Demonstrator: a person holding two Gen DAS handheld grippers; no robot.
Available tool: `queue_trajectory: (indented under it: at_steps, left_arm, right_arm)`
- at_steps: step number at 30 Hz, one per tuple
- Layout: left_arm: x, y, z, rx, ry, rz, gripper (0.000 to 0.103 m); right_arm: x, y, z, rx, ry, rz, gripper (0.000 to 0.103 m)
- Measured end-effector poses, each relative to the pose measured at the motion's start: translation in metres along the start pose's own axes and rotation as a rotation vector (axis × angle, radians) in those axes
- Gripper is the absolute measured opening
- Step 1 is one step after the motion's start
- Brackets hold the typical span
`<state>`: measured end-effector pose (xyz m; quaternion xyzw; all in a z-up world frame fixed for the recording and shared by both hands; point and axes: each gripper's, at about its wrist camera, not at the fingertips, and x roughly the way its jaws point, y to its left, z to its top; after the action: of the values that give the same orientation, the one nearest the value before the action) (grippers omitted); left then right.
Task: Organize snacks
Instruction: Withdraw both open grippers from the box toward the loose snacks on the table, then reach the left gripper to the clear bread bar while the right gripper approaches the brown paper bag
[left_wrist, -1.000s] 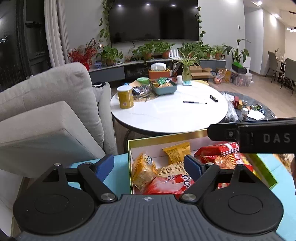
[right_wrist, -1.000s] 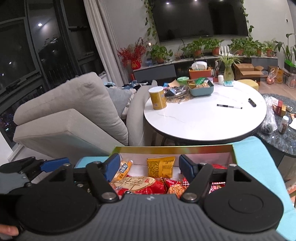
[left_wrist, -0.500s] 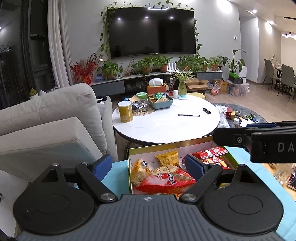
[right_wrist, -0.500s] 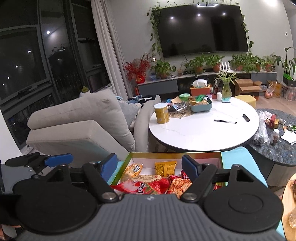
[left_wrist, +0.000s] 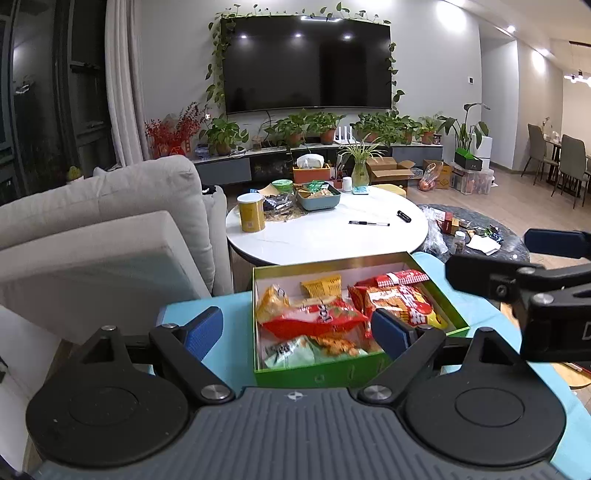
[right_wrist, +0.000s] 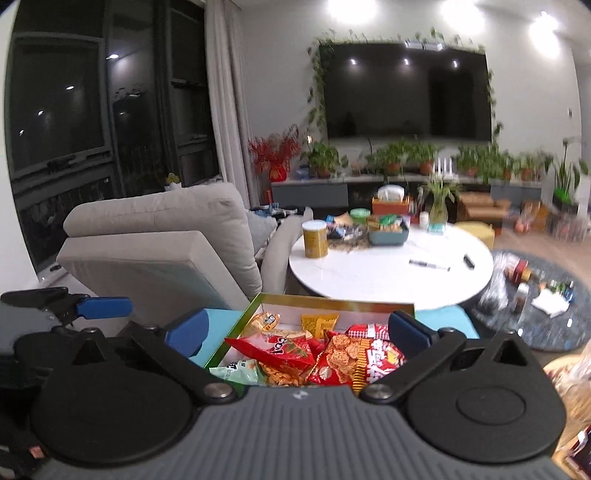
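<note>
A green box with a gold rim (left_wrist: 354, 371) sits on a light blue surface (left_wrist: 236, 317) and holds several snack bags, red (left_wrist: 314, 319), yellow (left_wrist: 321, 286) and pale green (left_wrist: 291, 350). My left gripper (left_wrist: 297, 330) is open and empty above the box's near side. My right gripper (right_wrist: 297, 328) is open and empty above the same box (right_wrist: 240, 325). The right gripper also shows at the right of the left wrist view (left_wrist: 524, 280), and the left gripper at the left of the right wrist view (right_wrist: 74, 306).
A round white table (left_wrist: 325, 236) stands behind the box with a yellow can (left_wrist: 251, 212), a teal tray (left_wrist: 319, 199) and a pen (left_wrist: 369, 223). A grey sofa (left_wrist: 110, 229) is to the left. A dark low table (left_wrist: 480, 236) with clutter is to the right.
Both grippers have risen and pulled back from the box, so more of the box and its bags shows. Both stay open and empty.
</note>
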<state>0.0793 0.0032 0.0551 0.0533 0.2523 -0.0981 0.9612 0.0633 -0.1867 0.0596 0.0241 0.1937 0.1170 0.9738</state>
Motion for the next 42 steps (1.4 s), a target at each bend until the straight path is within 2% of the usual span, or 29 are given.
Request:
queue_trajectory:
  at_steps: [4,7,13,25,33,39,42]
  left_arm:
    - [-0.015,-0.004,-0.009,-0.002,-0.015,0.003,0.087]
    - [-0.025,-0.006,-0.019,0.002,-0.03,0.007,0.091]
    - [-0.038,-0.006,-0.04,-0.021,-0.022,0.008,0.092]
    - [-0.047,0.006,-0.107,-0.095,0.175,0.095,0.092]
    - [-0.043,0.004,-0.156,-0.11,0.311,0.094,0.091]
    - [-0.054,0.013,-0.173,-0.172,0.358,0.108,0.09]
    - [-0.058,0.014,-0.179,-0.187,0.384,0.085,0.09]
  right_arm:
    - [-0.013,0.002,-0.008,0.01,-0.016,-0.021,0.07]
    - [-0.019,-0.003,-0.015,0.053,-0.018,-0.043,0.07]
    - [-0.02,-0.012,-0.027,0.142,0.055,-0.021,0.07]
    - [-0.028,-0.01,-0.076,0.115,0.187,-0.02,0.07]
    - [-0.023,-0.011,-0.105,0.118,0.282,-0.028,0.07]
    - [-0.026,-0.014,-0.119,0.103,0.321,-0.029,0.07]
    - [-0.027,-0.017,-0.127,0.104,0.349,-0.033,0.07]
